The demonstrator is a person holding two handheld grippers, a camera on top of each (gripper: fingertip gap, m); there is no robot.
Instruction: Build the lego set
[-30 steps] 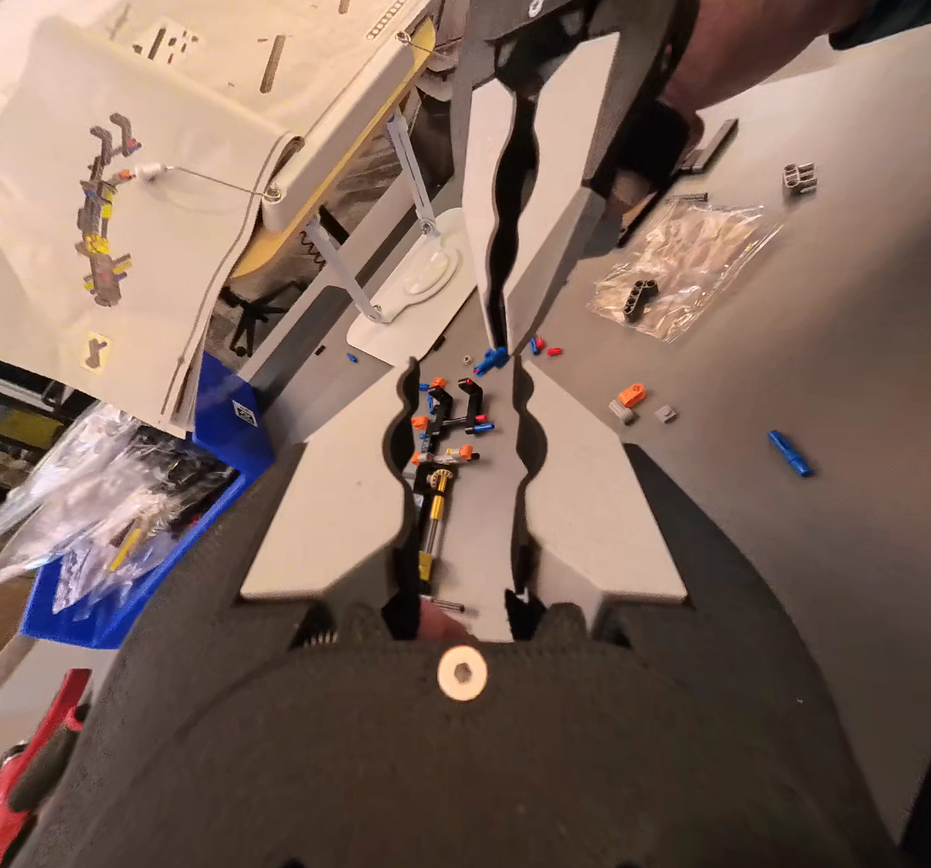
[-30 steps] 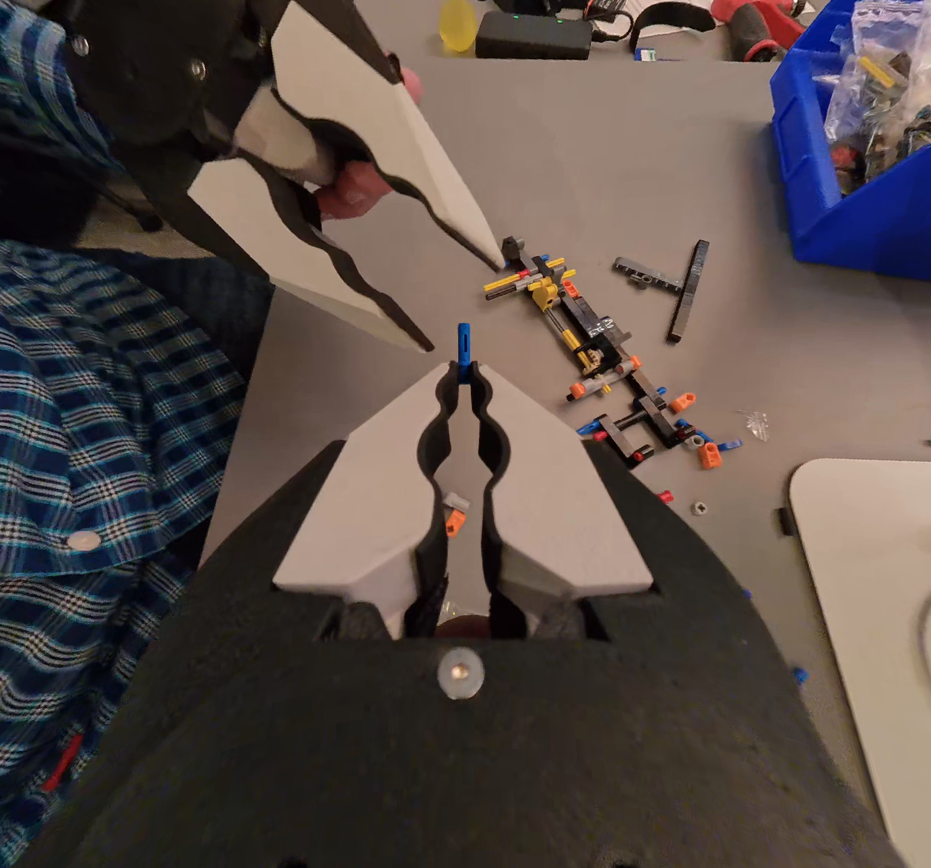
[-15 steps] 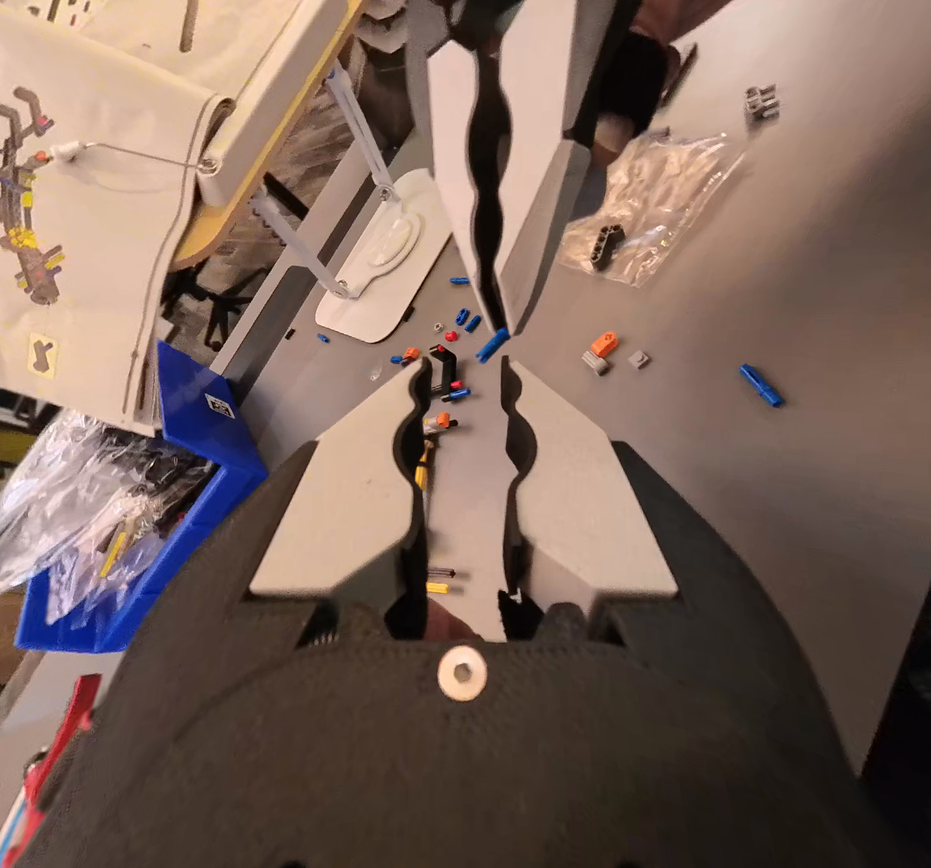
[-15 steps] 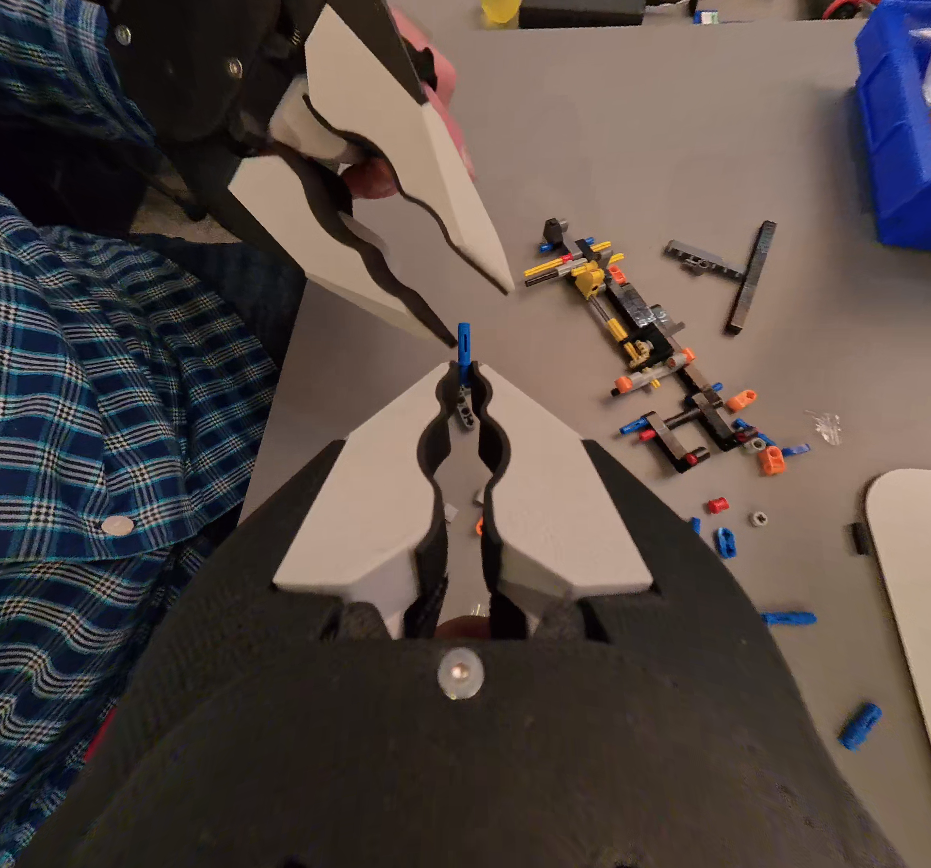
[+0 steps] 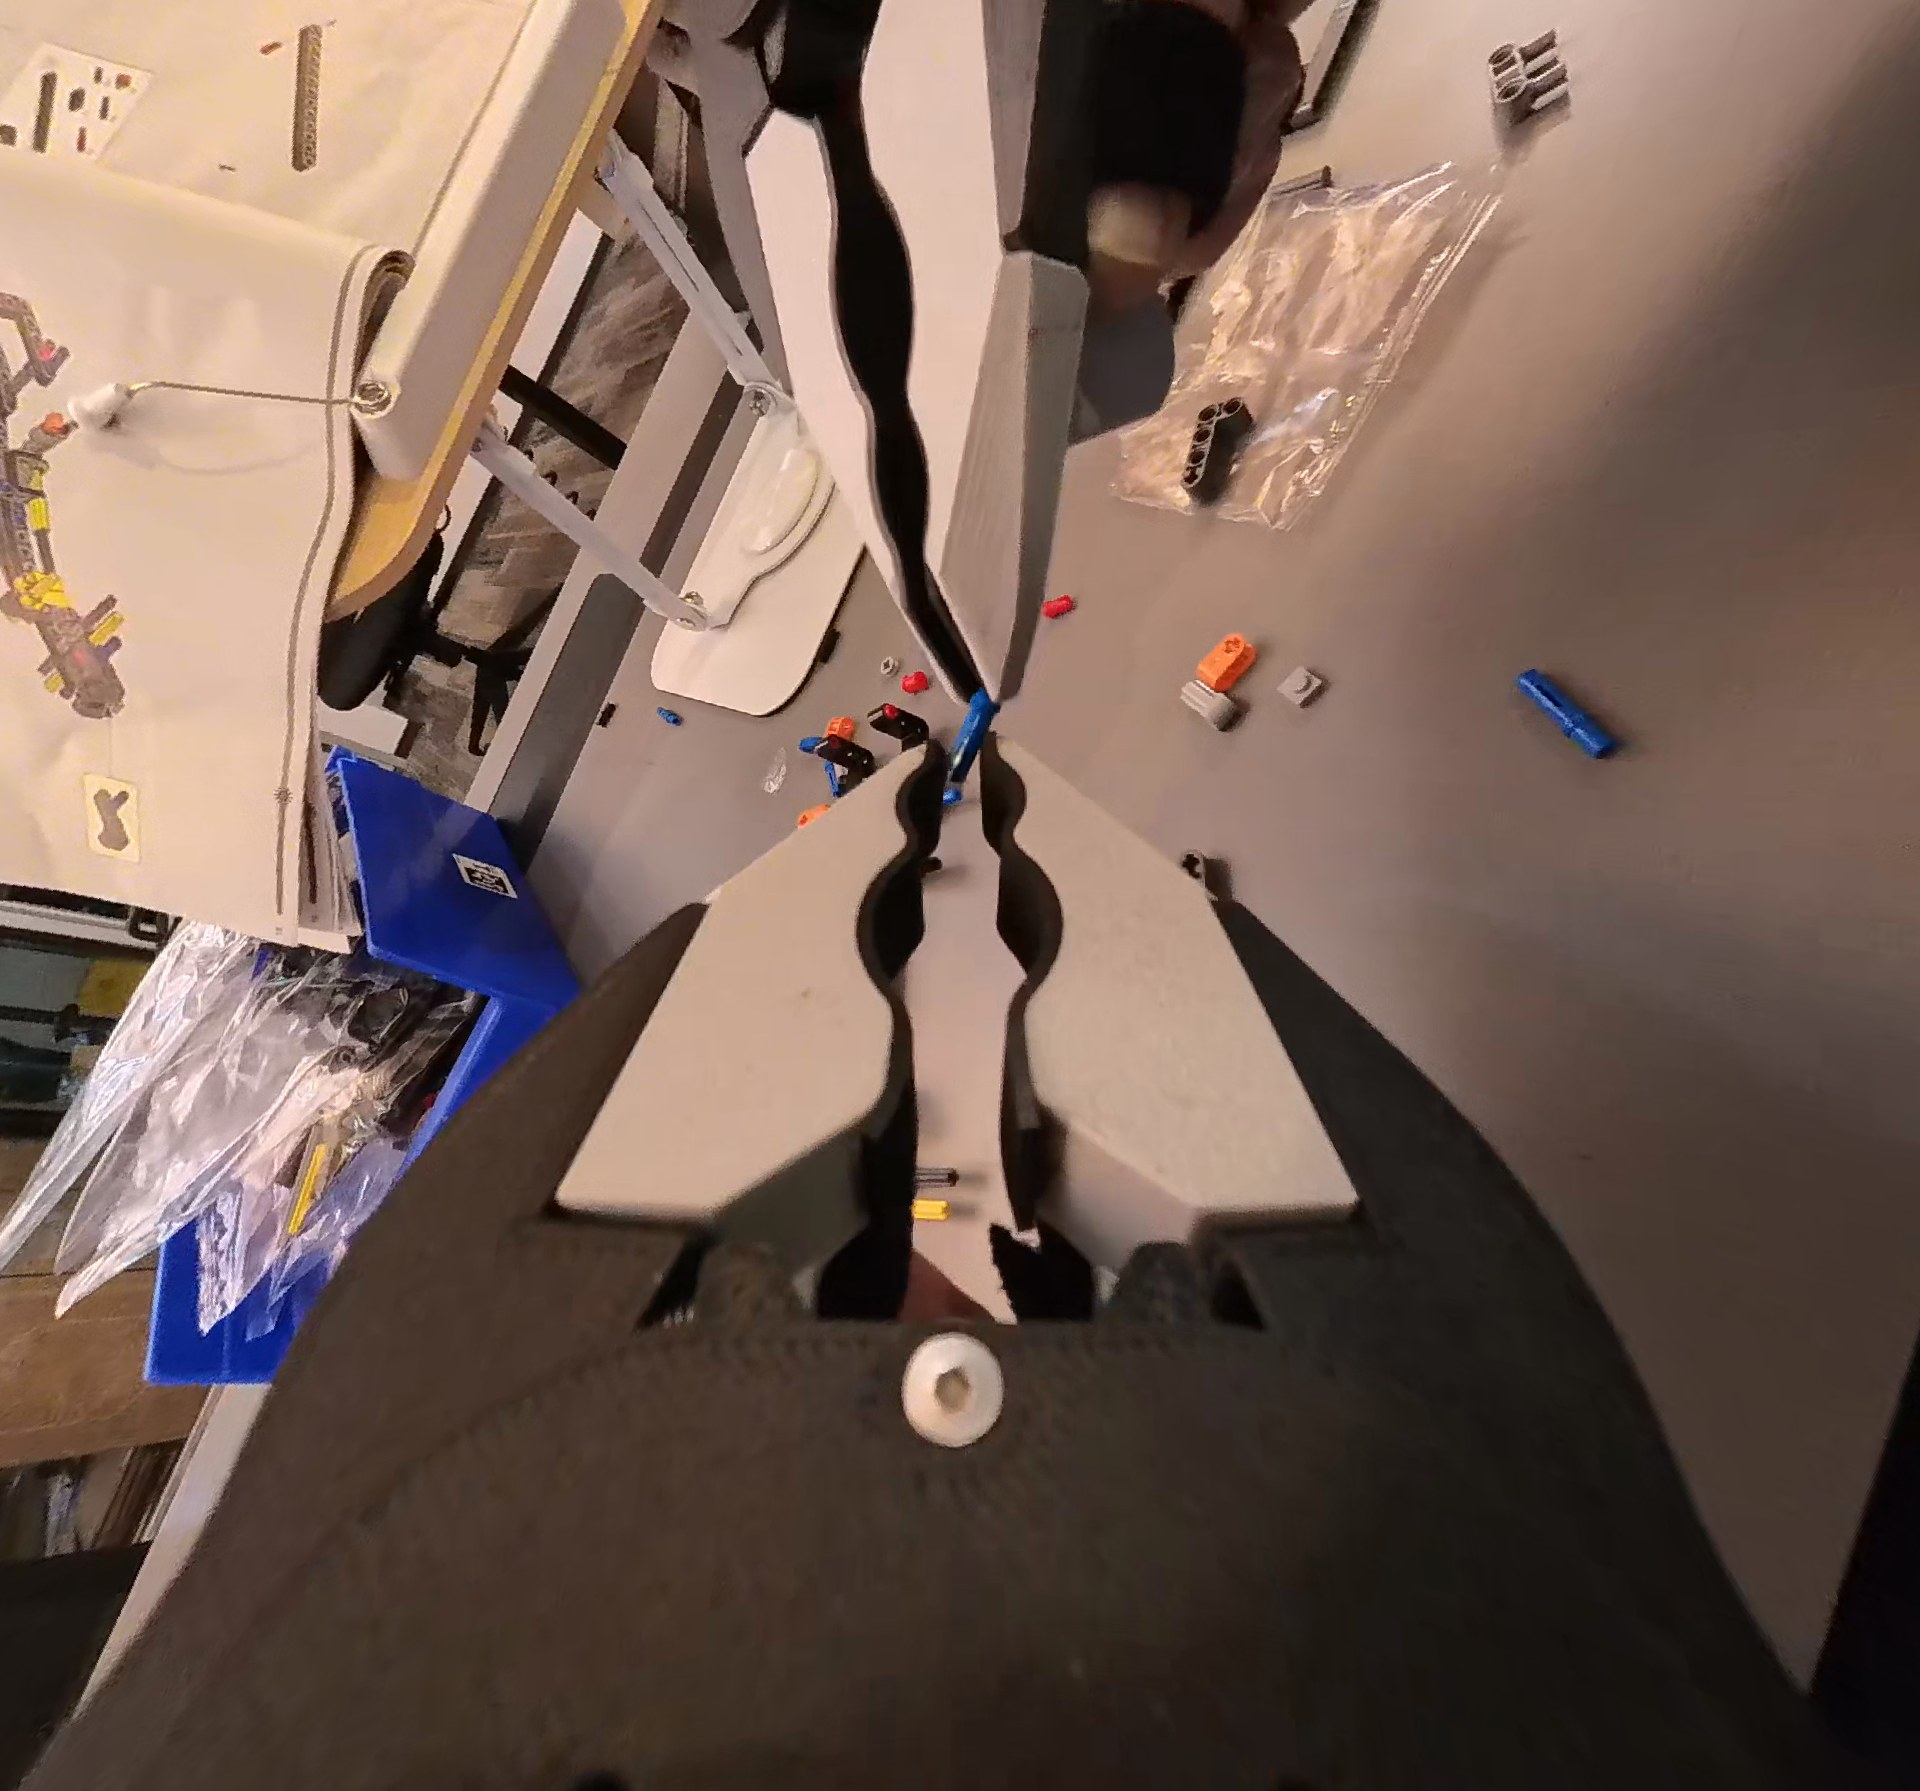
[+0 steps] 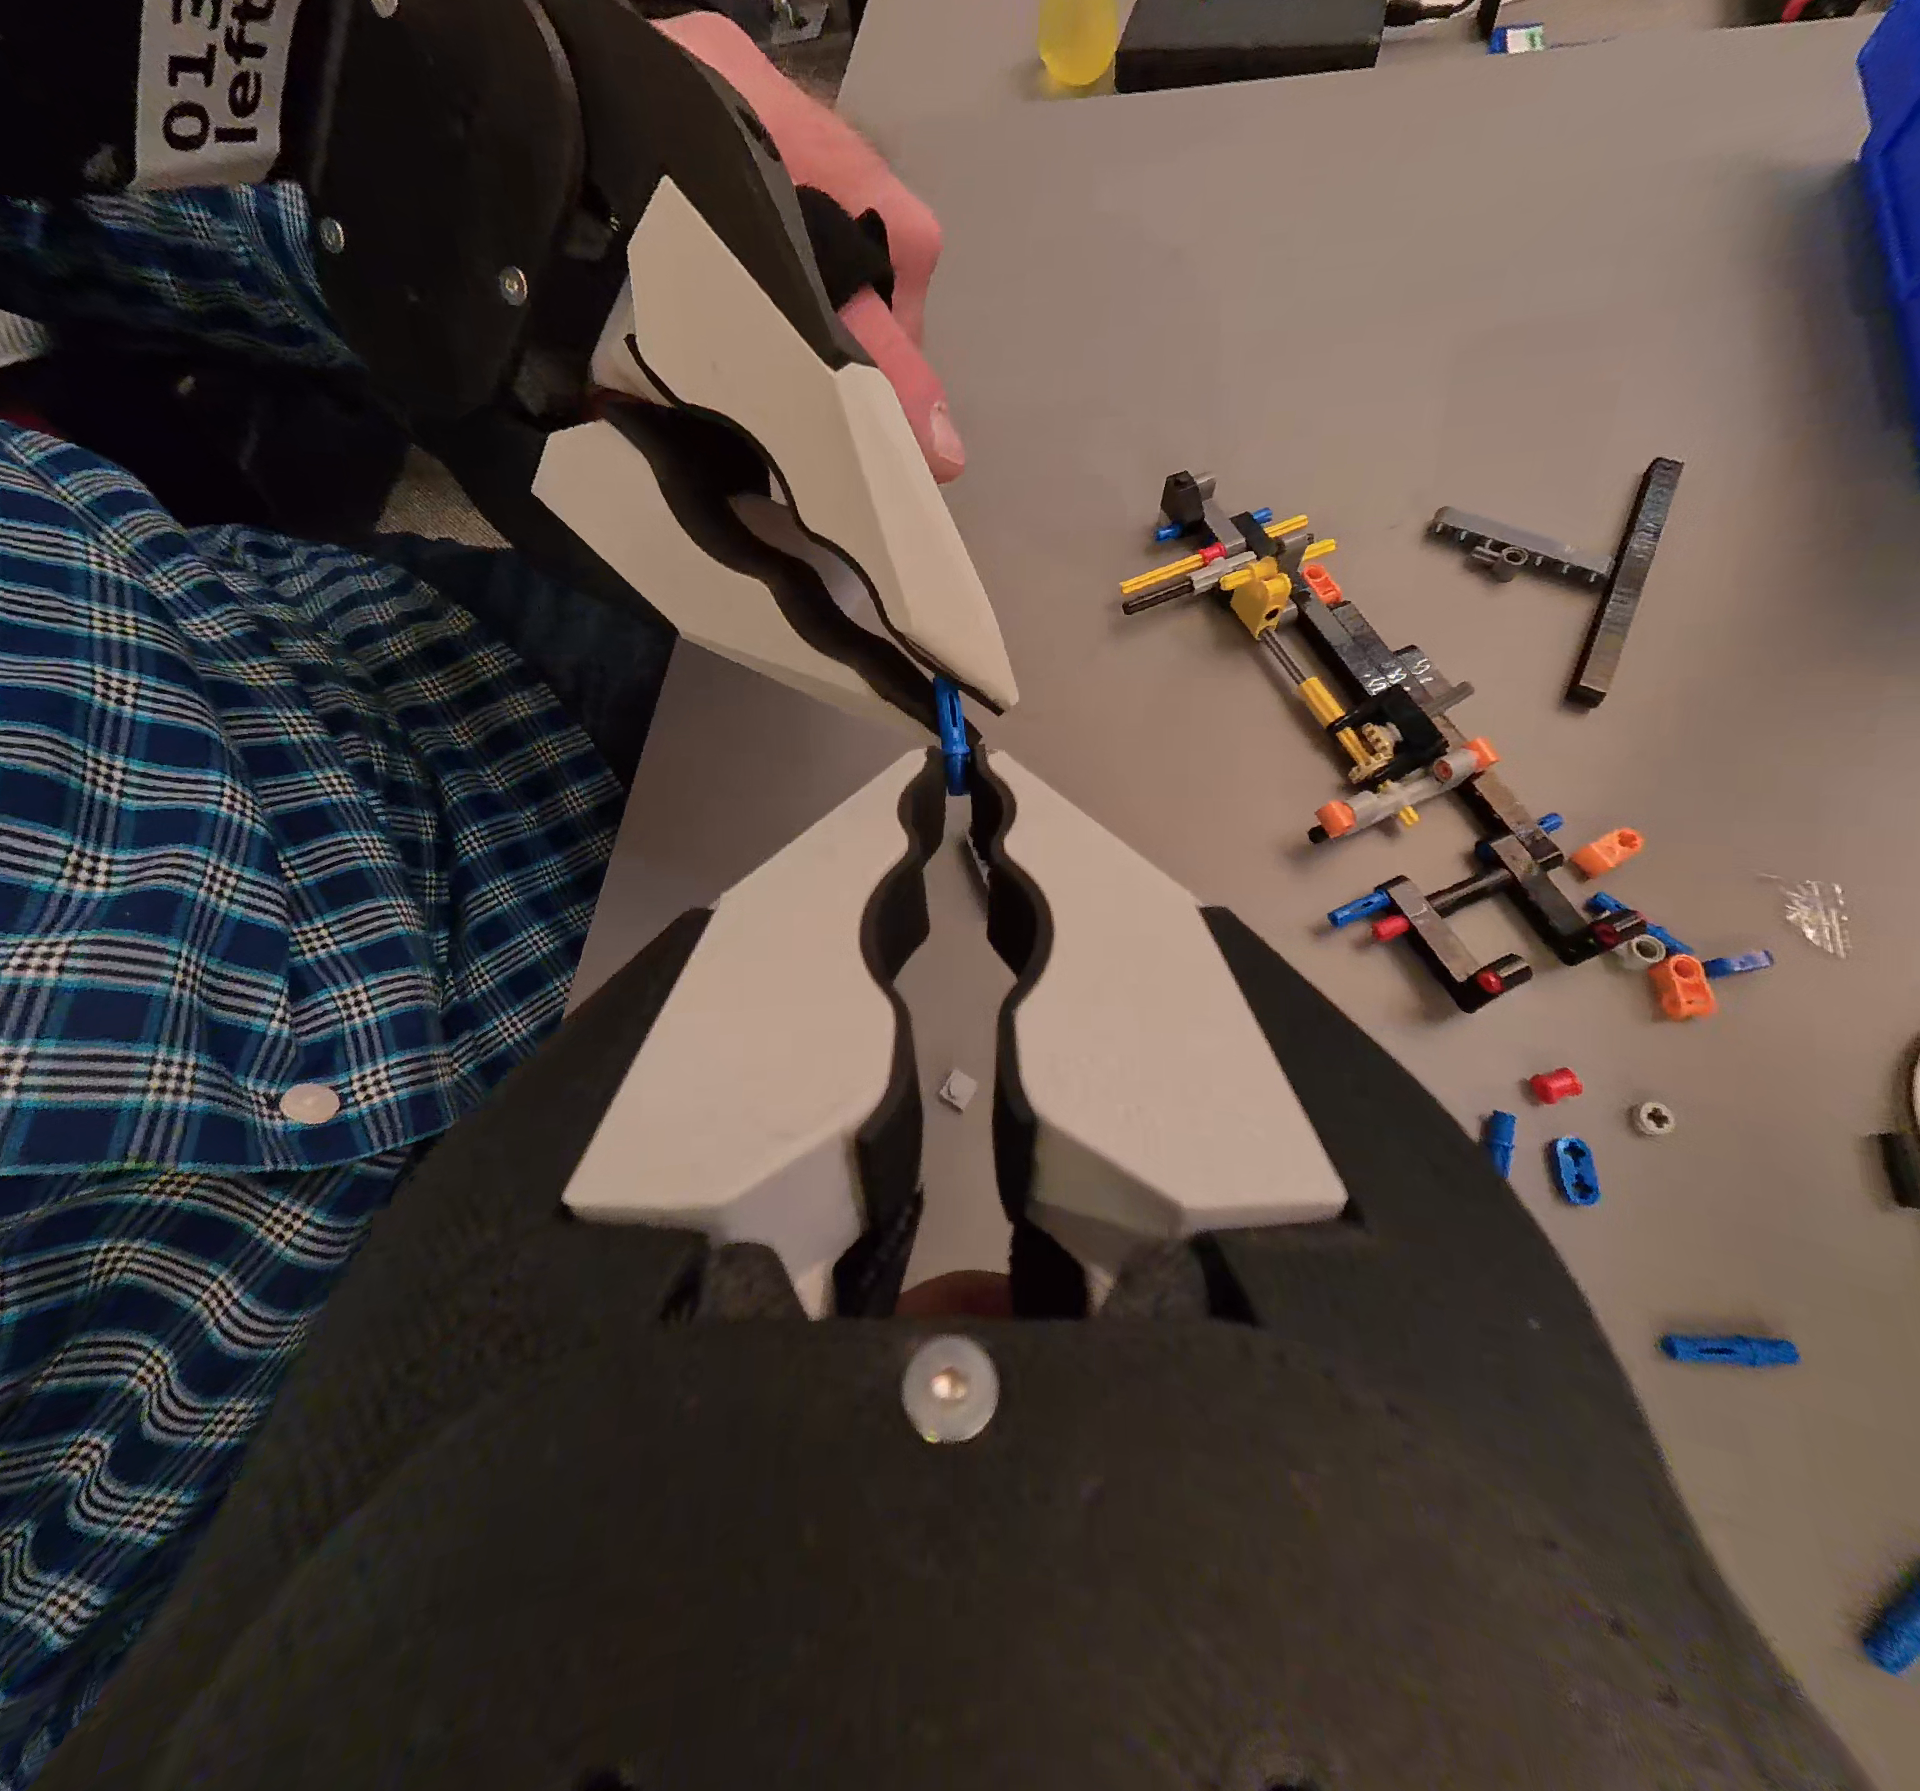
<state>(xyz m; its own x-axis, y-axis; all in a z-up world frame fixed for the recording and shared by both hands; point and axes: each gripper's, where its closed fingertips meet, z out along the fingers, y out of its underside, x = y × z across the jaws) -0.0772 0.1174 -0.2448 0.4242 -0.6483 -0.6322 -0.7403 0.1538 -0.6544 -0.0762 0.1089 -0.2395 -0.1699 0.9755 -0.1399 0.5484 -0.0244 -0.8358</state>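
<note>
A small blue pin [image 5: 971, 723] is held in the air between both grippers, tip to tip. My right gripper [image 6: 954, 762] is shut on its near end [image 6: 952, 773]; in the left wrist view it comes down from above [image 5: 982, 692]. My left gripper [image 5: 958, 754] is closed around the pin's other end; in the right wrist view it reaches in from the upper left [image 6: 961, 702]. The partly built black, yellow and orange lego assembly [image 6: 1382, 723] lies on the grey table [image 6: 1351, 287], right of the grippers. In the left wrist view it is mostly hidden behind my left finger [image 5: 862, 754].
Loose pins and connectors lie around the assembly [image 6: 1558, 1149]. A long black beam [image 6: 1626, 588] lies beyond it. A blue bin of bagged parts [image 5: 436, 868], an instruction book on a white stand [image 5: 156, 391] and a clear bag [image 5: 1309, 359] border the work area. A plaid sleeve [image 6: 260, 806] is at left. The grippers are tip to tip, or close to it.
The two grippers have come together. My left gripper's fingers have narrowed from open onto the free end of the blue pin that my right gripper keeps holding.
</note>
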